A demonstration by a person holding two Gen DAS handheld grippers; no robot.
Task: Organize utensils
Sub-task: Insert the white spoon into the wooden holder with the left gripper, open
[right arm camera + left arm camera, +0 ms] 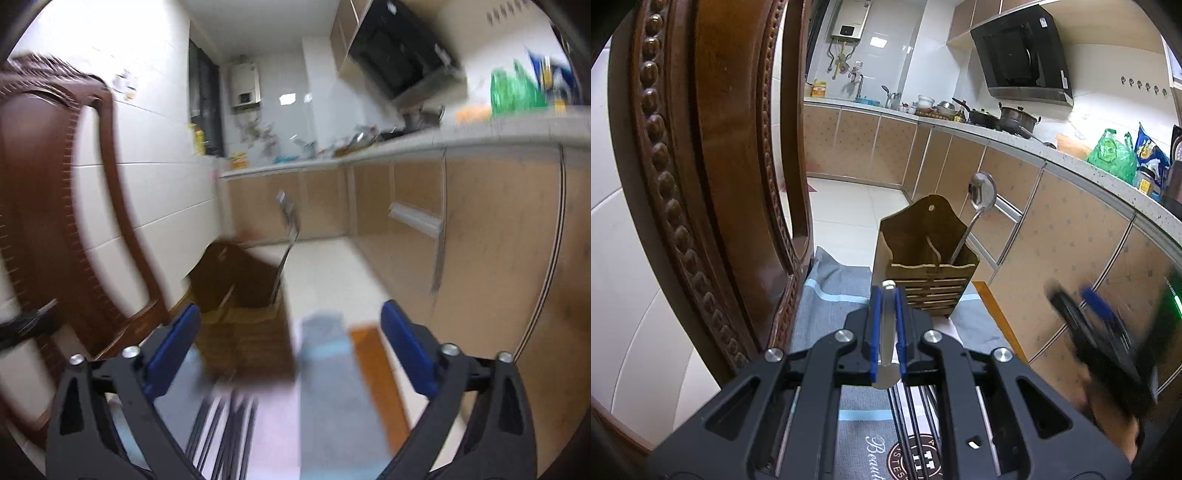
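A brown wooden utensil holder (925,264) stands on a grey cloth (831,280), with a metal spoon (981,190) upright in its right compartment. My left gripper (888,295) is shut on a metal utensil handle (886,343), held just in front of the holder. Black chopsticks (916,417) lie on the cloth below it. My right gripper (290,332) is open and empty, above the cloth to the right of the holder (240,314); it also shows blurred in the left wrist view (1086,314). The chopsticks (225,432) lie between its fingers.
A carved wooden chair back (713,177) stands close on the left. Kitchen cabinets (1071,240) and a countertop (1108,177) with pots and bags run along the right. The wooden seat edge (373,373) shows right of the cloth. The right wrist view is motion-blurred.
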